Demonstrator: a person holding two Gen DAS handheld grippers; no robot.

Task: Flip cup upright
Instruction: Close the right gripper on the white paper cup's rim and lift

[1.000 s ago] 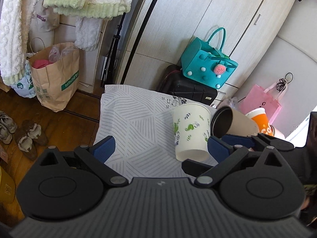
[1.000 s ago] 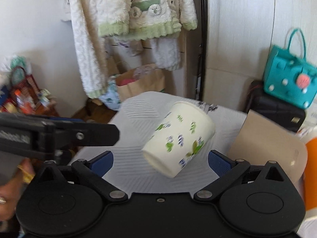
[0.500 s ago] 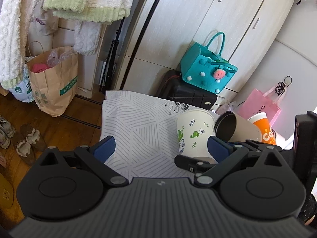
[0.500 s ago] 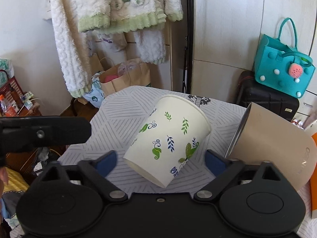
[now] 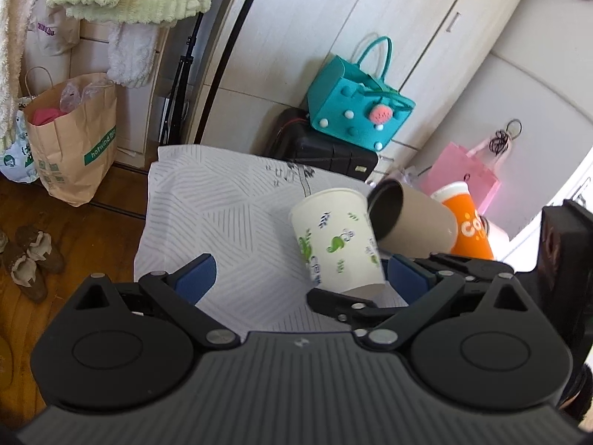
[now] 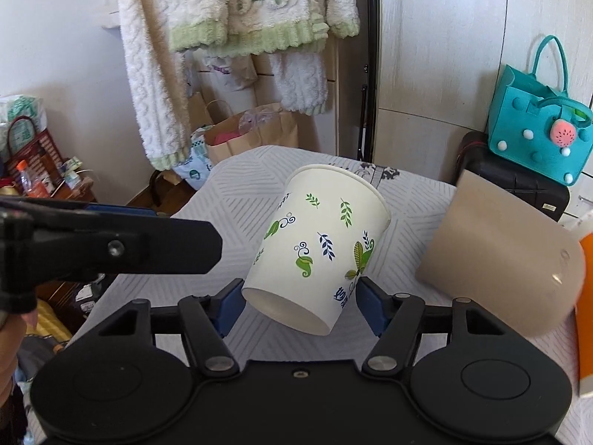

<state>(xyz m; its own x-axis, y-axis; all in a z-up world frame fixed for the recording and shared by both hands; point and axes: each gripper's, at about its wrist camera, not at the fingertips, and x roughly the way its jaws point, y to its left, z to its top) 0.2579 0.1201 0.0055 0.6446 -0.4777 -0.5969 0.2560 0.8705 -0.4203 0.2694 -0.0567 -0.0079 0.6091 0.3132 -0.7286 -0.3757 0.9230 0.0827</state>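
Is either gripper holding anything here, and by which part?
The right gripper holds the leaf-print cup by its lower wall near the base, one pad on each side. The left gripper is open and holds nothing.

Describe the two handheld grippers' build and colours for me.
Both look alike: the left gripper and right gripper have matte black bodies with two round discs, black linkage bars with silver rivets, and blue pads on the fingertips. The left body looks greyer, with ribbed grooves. No cables visible.
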